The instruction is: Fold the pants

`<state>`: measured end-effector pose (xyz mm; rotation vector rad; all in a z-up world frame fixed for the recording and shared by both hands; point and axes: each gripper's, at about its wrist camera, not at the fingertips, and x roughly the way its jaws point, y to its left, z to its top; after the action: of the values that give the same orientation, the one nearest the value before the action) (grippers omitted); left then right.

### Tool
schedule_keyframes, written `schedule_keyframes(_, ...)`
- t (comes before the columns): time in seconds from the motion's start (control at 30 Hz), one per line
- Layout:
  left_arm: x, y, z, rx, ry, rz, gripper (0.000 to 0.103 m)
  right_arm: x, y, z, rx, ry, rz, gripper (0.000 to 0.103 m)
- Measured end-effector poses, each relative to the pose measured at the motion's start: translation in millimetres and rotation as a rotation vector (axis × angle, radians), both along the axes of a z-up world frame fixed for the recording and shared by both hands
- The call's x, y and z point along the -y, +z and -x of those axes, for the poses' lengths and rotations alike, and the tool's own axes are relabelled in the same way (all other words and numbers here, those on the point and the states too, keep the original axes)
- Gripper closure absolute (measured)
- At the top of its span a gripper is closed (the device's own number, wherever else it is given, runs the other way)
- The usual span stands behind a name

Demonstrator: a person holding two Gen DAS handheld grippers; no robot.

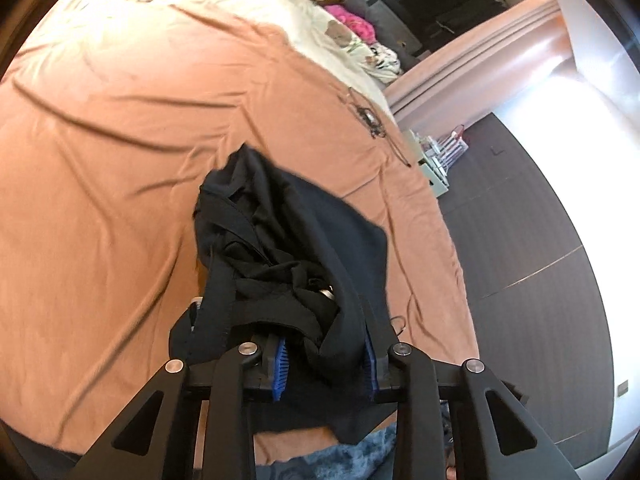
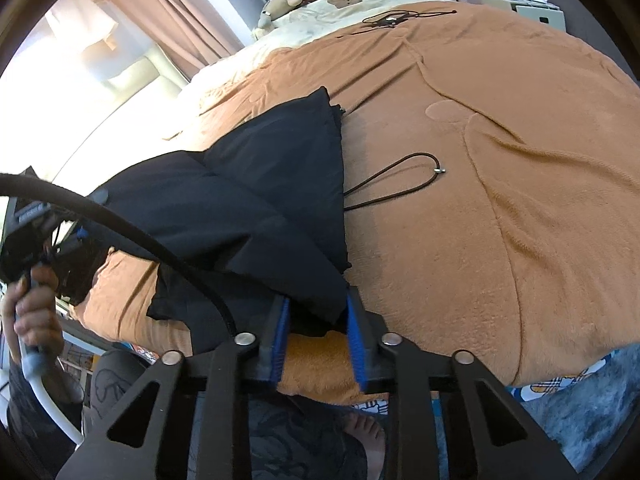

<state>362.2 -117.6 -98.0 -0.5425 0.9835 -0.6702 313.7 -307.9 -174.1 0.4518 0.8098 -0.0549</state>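
One pair of black fabric pants [image 2: 260, 200] lies bunched near the front edge of the orange blanket-covered bed [image 2: 500, 160]. Both grippers grip it: the left gripper [image 1: 326, 364] seemingly clamps crumpled cloth, while the right gripper [image 2: 318, 340] pinches a corner.

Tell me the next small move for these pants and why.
Probably pull the left gripper away from the right gripper to draw the pants flat on the orange blanket. Both grip cloth, but the left end is a bunched, twisted wad, so no clean fold is possible yet.
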Motion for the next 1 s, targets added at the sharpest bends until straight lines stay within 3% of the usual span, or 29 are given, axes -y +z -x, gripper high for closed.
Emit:
schedule_keyframes(0.43, 48.3, 36.3, -52.7, 0.07, -0.055, -0.028, 0.073, 15.5, -2.8, -1.7, 0.038, 0.022, -0.091, 0.097)
schedule_keyframes(0.87, 111.7, 36.4, -106.3, 0.071, -0.142, -0.064, 0.073, 23.4, -8.4, -4.5, 0.034, 0.029, -0.137, 0.1)
schedule_keyframes(0.97, 125.7, 35.1, -116.1, 0.079, -0.157, -0.084, 0.068, 25.1, -8.9, -6.6, 0.03, 0.021, -0.143, 0.1)
schedule_keyframes(1.0, 130.5, 35.5, -119.0, 0.085, -0.164, -0.086, 0.061, 25.6, -9.3, -7.3, 0.028, 0.018, -0.145, 0.1)
